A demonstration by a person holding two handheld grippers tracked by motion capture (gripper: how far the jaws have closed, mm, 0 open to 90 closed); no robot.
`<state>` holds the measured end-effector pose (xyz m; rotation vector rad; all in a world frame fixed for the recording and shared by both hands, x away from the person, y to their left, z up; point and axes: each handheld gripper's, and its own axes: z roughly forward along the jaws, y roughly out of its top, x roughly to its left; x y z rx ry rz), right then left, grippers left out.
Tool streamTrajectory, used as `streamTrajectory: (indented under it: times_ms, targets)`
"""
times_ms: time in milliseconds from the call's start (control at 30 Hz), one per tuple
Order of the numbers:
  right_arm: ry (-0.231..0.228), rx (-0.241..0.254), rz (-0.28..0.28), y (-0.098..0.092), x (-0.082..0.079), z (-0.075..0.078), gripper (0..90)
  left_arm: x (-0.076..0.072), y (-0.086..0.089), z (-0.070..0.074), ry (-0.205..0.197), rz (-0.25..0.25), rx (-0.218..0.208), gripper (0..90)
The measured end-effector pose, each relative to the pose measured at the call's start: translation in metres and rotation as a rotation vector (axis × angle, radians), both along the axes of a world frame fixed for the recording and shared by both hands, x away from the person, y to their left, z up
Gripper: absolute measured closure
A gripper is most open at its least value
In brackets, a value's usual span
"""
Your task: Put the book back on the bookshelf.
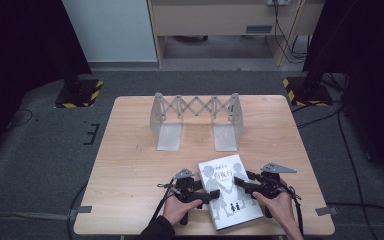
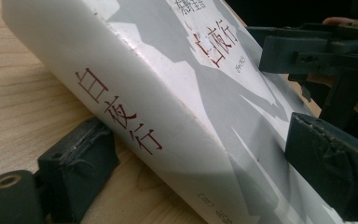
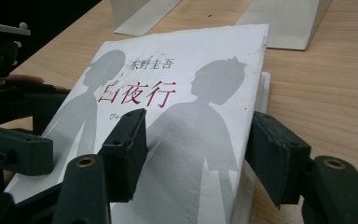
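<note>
A thick white book (image 1: 227, 192) with grey silhouettes and red title characters lies near the table's front edge. My left gripper (image 1: 211, 196) sits at its spine side. In the left gripper view that gripper (image 2: 205, 161) has one jaw under the spine of the book (image 2: 168, 93) and the other on the cover, pads touching. My right gripper (image 1: 240, 184) is at the book's right edge. In the right gripper view it (image 3: 198, 149) has one pad on the cover of the book (image 3: 191, 93) and the other against the page edge.
A grey folding book rack (image 1: 195, 120) with a scissor lattice and two flat base plates stands at the back middle of the wooden table (image 1: 130, 150). Its plates (image 3: 284, 28) lie just beyond the book. Striped stand bases (image 1: 80, 92) sit on the floor behind.
</note>
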<state>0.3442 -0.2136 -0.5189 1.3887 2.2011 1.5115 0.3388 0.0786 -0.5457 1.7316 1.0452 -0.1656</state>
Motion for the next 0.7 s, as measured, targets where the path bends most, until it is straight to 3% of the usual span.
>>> streamTrajectory:
  times_ms: [67,100,133,233,567,700]
  targets:
    - [0.0,0.009,-0.006,-0.0009,-0.0007,-0.0014,37.5,-0.0001,0.0,0.0,0.0,0.002,0.001,9.1]
    - [0.0,-0.011,0.008,-0.0015,-0.0007,-0.0021,30.6,-0.0004,-0.0001,0.0,0.0,0.006,-0.001,9.4]
    - [-0.012,-0.037,0.011,-0.0014,-0.0014,-0.0027,30.7,-0.0004,-0.0002,-0.0001,0.002,0.008,-0.002,9.4]
    - [-0.018,-0.039,0.023,-0.0036,-0.0031,-0.003,30.9,-0.0004,-0.0001,-0.0001,0.001,0.008,-0.001,9.5]
    - [0.023,0.023,0.025,0.0011,-0.0009,-0.0079,30.0,-0.0002,0.0002,-0.0001,0.001,0.012,-0.003,9.9]
    - [0.042,0.033,0.021,0.0017,-0.0004,-0.0077,31.0,0.0012,0.0041,-0.0019,0.023,0.025,-0.035,14.5]
